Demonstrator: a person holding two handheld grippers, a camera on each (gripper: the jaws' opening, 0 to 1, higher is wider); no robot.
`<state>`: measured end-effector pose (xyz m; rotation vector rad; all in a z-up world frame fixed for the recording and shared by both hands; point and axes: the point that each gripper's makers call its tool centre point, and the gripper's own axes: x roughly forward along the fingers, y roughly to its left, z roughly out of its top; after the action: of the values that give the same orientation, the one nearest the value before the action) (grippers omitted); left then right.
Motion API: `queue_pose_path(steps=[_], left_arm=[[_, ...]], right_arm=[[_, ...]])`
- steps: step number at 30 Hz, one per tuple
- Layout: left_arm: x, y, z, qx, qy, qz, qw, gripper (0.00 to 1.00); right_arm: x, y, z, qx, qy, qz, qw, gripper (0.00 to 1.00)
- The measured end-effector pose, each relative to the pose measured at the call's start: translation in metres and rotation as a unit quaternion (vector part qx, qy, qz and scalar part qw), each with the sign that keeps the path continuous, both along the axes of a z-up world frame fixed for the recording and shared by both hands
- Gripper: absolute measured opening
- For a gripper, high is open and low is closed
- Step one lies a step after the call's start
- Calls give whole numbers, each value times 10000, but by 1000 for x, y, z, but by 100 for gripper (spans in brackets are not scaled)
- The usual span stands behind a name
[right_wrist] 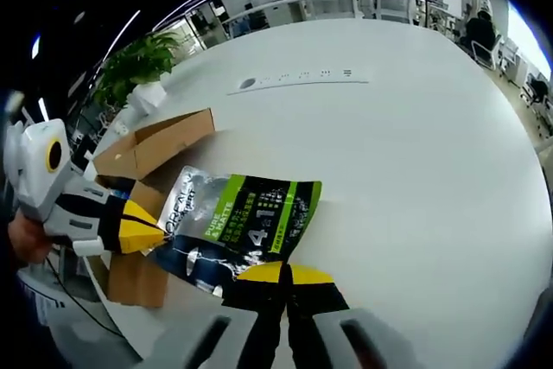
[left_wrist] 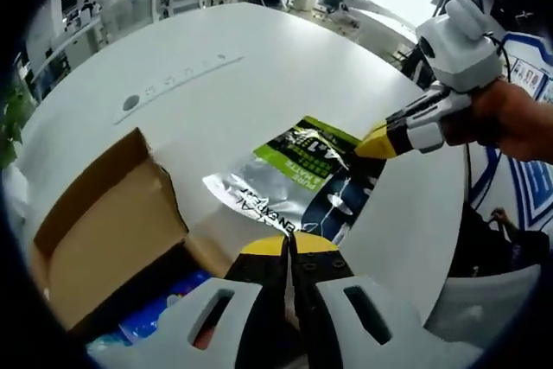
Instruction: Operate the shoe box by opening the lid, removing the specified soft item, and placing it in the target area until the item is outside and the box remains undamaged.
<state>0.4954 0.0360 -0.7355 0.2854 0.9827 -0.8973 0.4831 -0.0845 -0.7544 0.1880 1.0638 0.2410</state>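
A silver, green and dark blue foil pouch [left_wrist: 298,174] [right_wrist: 238,222] is stretched over the white table [left_wrist: 259,58] [right_wrist: 415,153], just right of the open cardboard shoe box [left_wrist: 104,231] [right_wrist: 160,144]. In the left gripper view my left gripper [left_wrist: 289,246] is shut on the pouch's near edge, and my right gripper [left_wrist: 373,144] comes in from the right, pinching its far corner. The right gripper view has my right gripper [right_wrist: 285,276] shut on the pouch's lower edge, and my left gripper [right_wrist: 143,226] holding its left side. Blue items [left_wrist: 164,313] lie inside the box.
The box lid flap [left_wrist: 91,183] stands up at the table's edge. A grey socket strip [left_wrist: 177,79] [right_wrist: 298,78] is set into the tabletop farther out. A potted plant [right_wrist: 138,62], chairs and seated people lie beyond the table. A hand [left_wrist: 505,118] holds the right gripper.
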Motion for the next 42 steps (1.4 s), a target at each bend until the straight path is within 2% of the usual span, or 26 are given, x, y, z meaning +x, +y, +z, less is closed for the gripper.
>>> queue_pose_path(steps=[12, 18, 23, 31, 33, 38, 42], left_arm=[[-2, 1, -7, 329, 212, 91, 9992, 0], [-3, 1, -9, 316, 307, 160, 9989, 1], [-8, 1, -12, 458, 343, 92, 9983, 1], [-8, 1, -12, 417, 422, 169, 9981, 1], [-11, 1, -12, 413, 555, 251, 9973, 2], [-11, 1, -11, 398, 526, 274, 9974, 2], [-12, 1, -10, 339, 619, 395, 9967, 2]], right_arm=[[-2, 2, -11, -101, 104, 77, 9999, 0], [-3, 0, -13, -109, 125, 63, 9998, 0], [-6, 0, -20, -155, 157, 84, 9997, 0], [-5, -2, -20, -74, 154, -33, 9998, 0], [-5, -1, -20, -79, 161, -26, 9998, 0], [-6, -1, -20, -59, 165, -55, 9998, 0], [-6, -2, -20, -56, 156, -72, 9998, 0]])
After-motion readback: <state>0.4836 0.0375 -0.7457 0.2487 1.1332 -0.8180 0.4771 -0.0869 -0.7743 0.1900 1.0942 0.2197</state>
